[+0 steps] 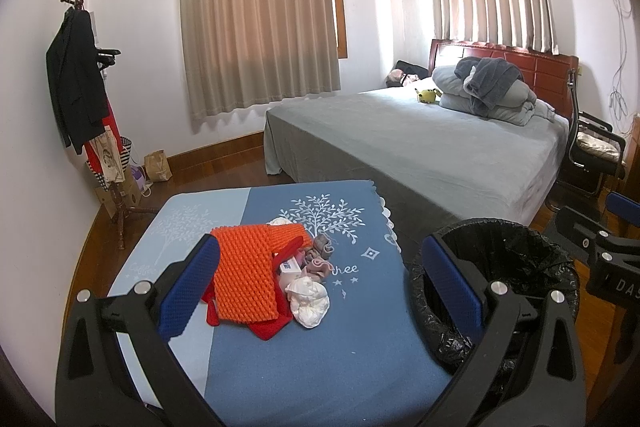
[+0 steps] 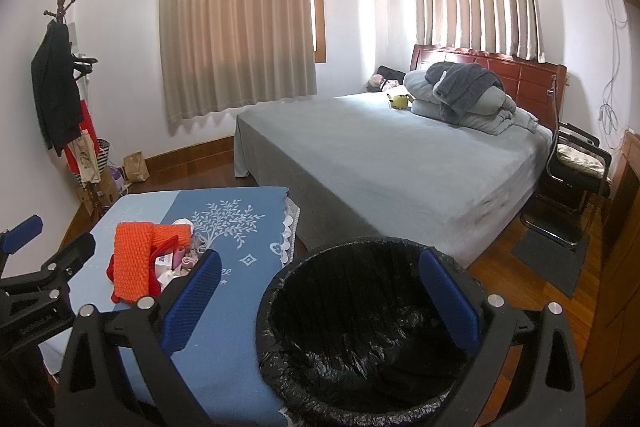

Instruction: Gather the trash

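Note:
A pile of trash lies on the blue cloth-covered table [image 1: 320, 347]: an orange foam net sleeve [image 1: 244, 275], red scraps beneath it, a crumpled white tissue [image 1: 308, 299], pinkish wrappers [image 1: 316, 259] and a small white box. My left gripper [image 1: 320, 267] is open above the table, with the pile between its blue pads. A black-lined trash bin [image 2: 360, 323] stands right of the table. My right gripper [image 2: 320, 291] is open and empty above the bin's mouth. The orange sleeve [image 2: 132, 263] also shows in the right wrist view. The bin [image 1: 512, 267] also shows at the right of the left wrist view.
A bed [image 1: 420, 143] with grey sheets and folded bedding stands behind the table. A coat stand [image 1: 80, 99] with clothes and bags is at the left wall. A black chair [image 2: 576, 179] stands right of the bed. The floor is wood.

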Motion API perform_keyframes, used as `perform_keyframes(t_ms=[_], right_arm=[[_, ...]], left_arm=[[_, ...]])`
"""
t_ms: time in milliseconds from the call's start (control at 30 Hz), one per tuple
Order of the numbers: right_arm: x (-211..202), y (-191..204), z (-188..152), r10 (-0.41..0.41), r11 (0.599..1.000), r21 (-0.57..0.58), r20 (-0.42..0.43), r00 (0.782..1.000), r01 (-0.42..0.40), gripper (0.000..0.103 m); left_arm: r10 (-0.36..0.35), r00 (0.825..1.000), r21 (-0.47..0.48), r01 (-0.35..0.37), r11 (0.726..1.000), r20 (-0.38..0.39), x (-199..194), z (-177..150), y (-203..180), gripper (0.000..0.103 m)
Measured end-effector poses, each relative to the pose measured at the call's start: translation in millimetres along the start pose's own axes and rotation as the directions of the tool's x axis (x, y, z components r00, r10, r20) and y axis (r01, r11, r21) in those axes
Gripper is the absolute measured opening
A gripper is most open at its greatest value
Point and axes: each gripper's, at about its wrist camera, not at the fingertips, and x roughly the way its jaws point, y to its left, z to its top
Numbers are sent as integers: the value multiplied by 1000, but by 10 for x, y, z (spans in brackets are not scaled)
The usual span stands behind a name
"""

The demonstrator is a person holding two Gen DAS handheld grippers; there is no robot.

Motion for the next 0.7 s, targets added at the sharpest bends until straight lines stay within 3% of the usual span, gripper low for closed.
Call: perform_keyframes(t_ms=[700], right_arm=[[13, 41, 10, 4, 1000, 1, -11, 1000, -4, 97]], left_arm=[[3, 1000, -4, -3, 1000, -5, 27, -1, -7, 98]])
